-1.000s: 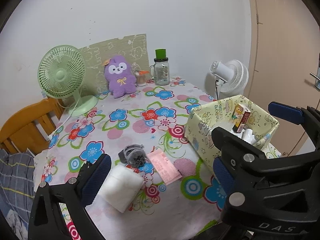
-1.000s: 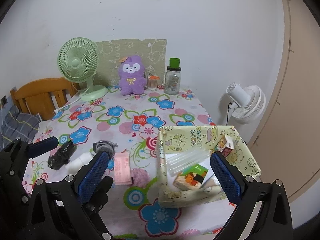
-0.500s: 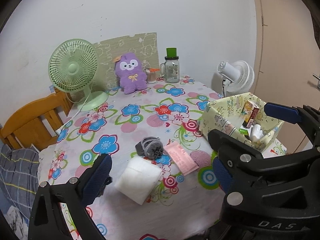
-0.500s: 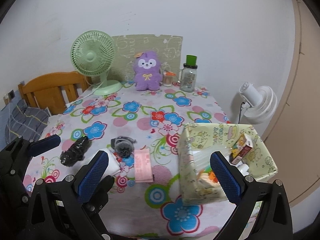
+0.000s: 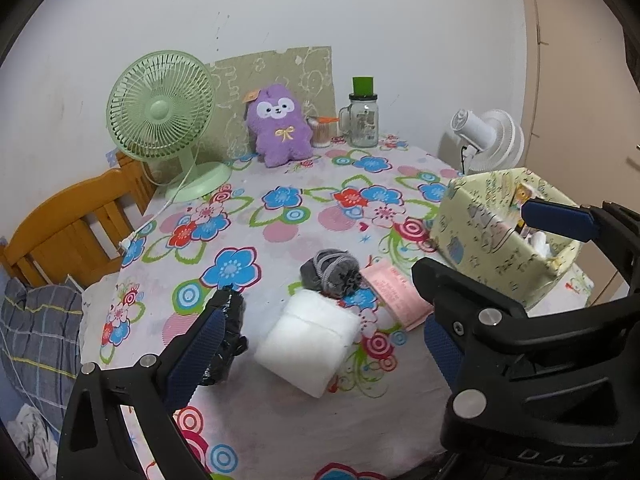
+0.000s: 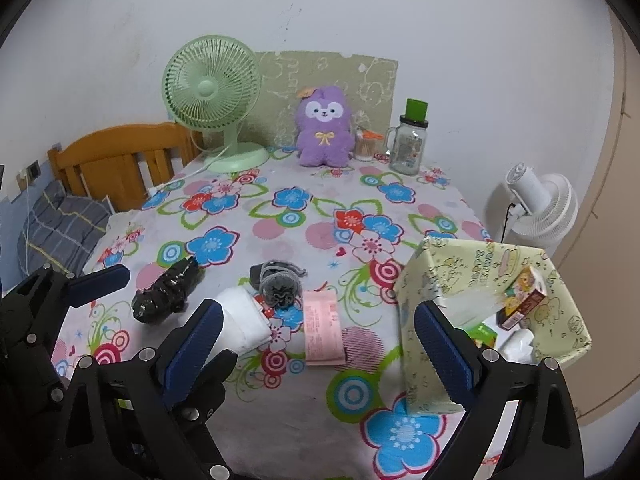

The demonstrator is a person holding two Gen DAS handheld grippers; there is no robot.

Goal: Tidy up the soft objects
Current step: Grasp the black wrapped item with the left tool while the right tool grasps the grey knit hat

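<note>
A white folded cloth (image 5: 308,338) is lying near the front edge of the counter (image 5: 280,208), touching a grey knitted bundle (image 5: 332,272) behind it, with a black crumpled bundle (image 6: 166,290) to its left and a pink paper slip (image 6: 323,330) to its right. The left tool (image 5: 320,344) and right tool (image 6: 318,354) are both hanging wide open, gripping nothing. A patterned box (image 6: 460,276) is sitting at the right.

Two fans (image 6: 212,92) (image 6: 536,204), one plush toy (image 6: 325,128), one jar (image 6: 410,148), one box (image 6: 472,280), one white pad (image 5: 308,340).
</note>
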